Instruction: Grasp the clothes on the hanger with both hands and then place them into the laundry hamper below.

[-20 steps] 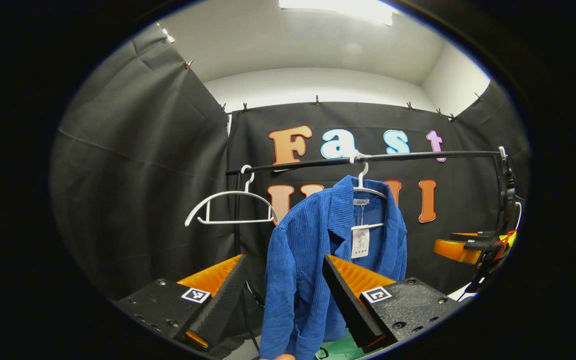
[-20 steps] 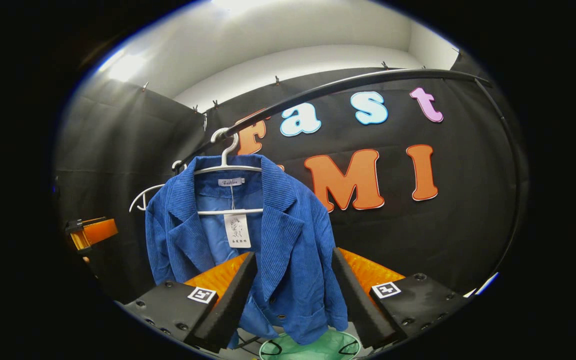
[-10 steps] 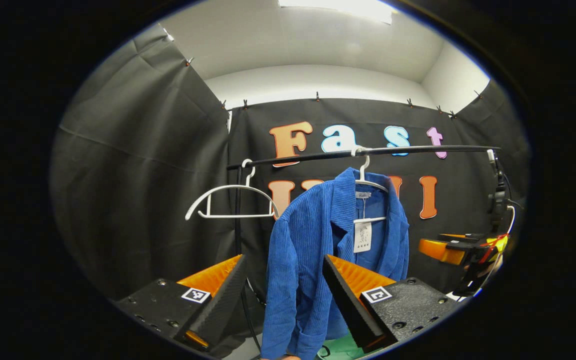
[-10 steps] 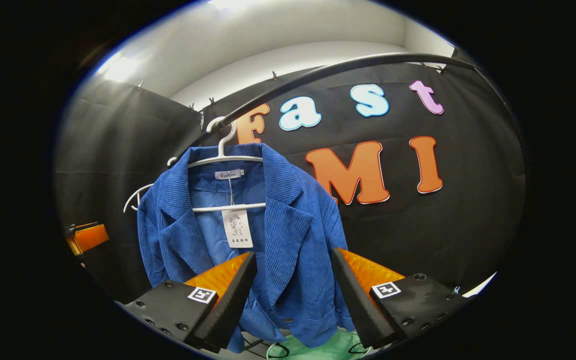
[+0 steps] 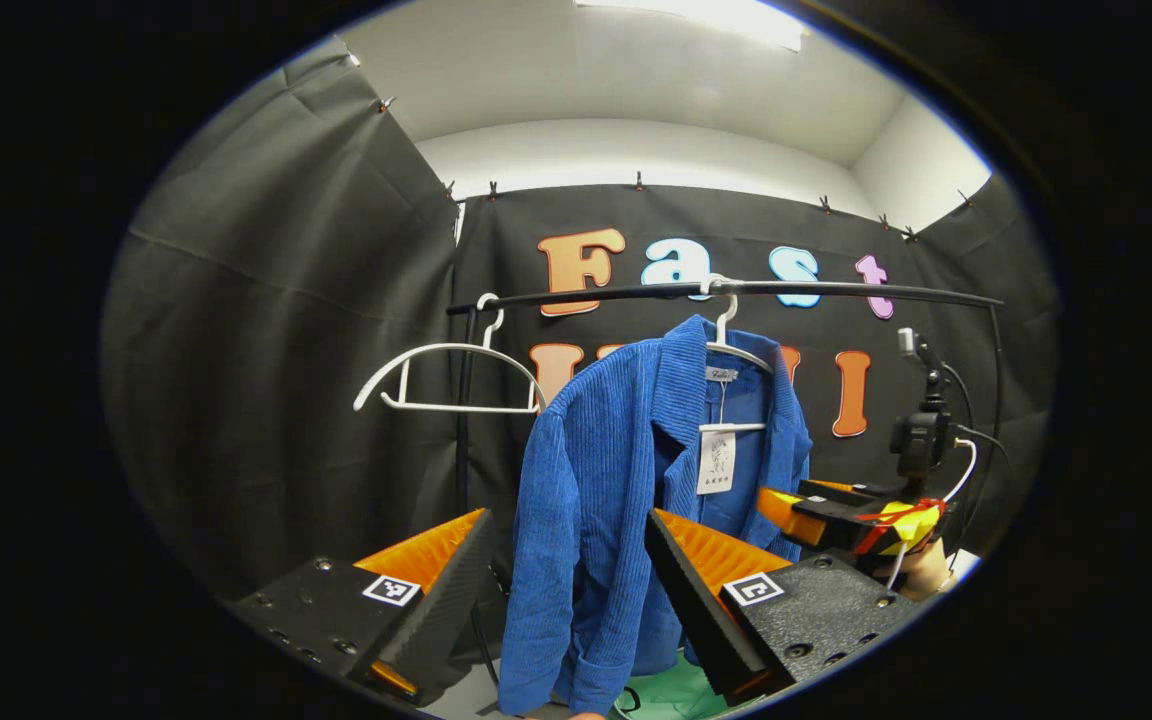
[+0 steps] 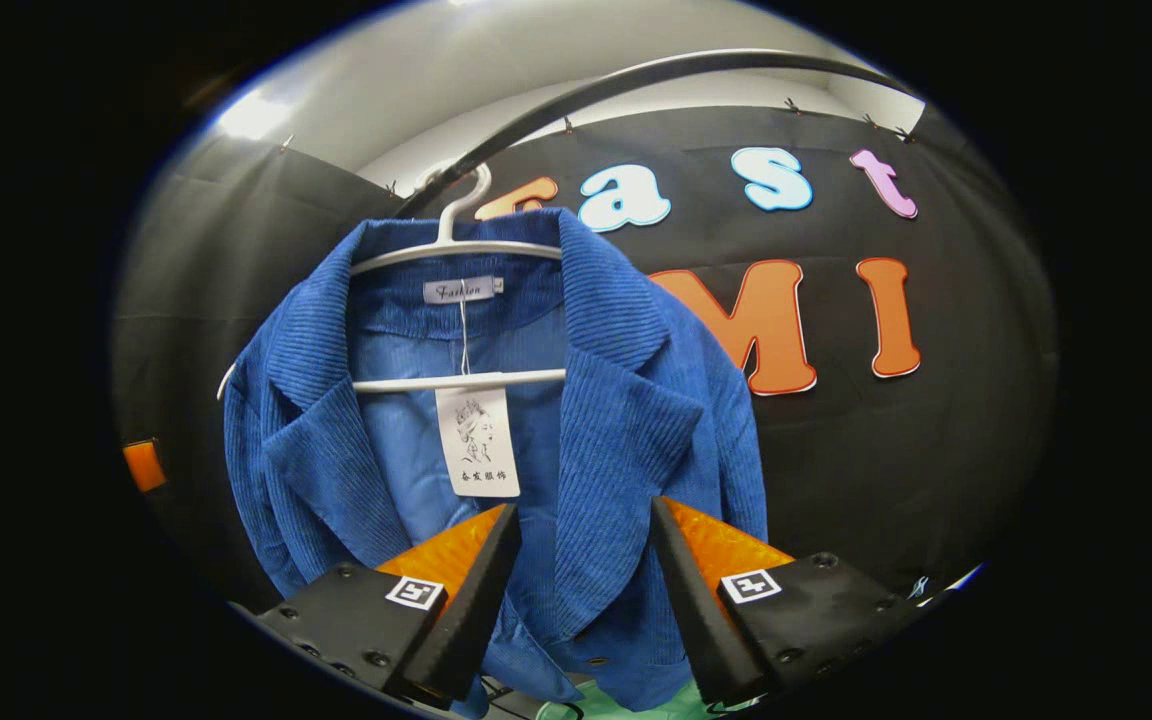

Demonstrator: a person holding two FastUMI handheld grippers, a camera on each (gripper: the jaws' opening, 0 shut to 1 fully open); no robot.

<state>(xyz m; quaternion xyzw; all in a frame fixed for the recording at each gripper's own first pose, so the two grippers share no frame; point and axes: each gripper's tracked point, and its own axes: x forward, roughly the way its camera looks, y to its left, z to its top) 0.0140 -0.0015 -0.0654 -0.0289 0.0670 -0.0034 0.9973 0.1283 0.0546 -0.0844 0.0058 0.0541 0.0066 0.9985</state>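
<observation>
A blue corduroy jacket (image 5: 606, 470) hangs on a white hanger (image 5: 731, 345) from a black rail (image 5: 836, 290). In the right gripper view the jacket (image 6: 626, 420) looms large and close, with a white tag (image 6: 477, 440) dangling from the hanger bar (image 6: 456, 382). My right gripper (image 6: 583, 505) is open, and the jacket's front lapel shows between its fingers. My left gripper (image 5: 568, 515) is open too, facing the jacket's sleeve side from a little way off. The green hamper (image 5: 671, 695) lies below the jacket. The right gripper (image 5: 786, 500) appears beside the jacket's front.
An empty white hanger (image 5: 446, 375) hangs at the rail's left end by the upright post (image 5: 463, 420). A hand (image 5: 921, 570) holds the right gripper, with a cable and camera mount above it. Black cloth walls close in the booth.
The right gripper has moved in towards the jacket's front, which now looks much larger in its view. The left gripper has shifted only slightly. Both stay open.
</observation>
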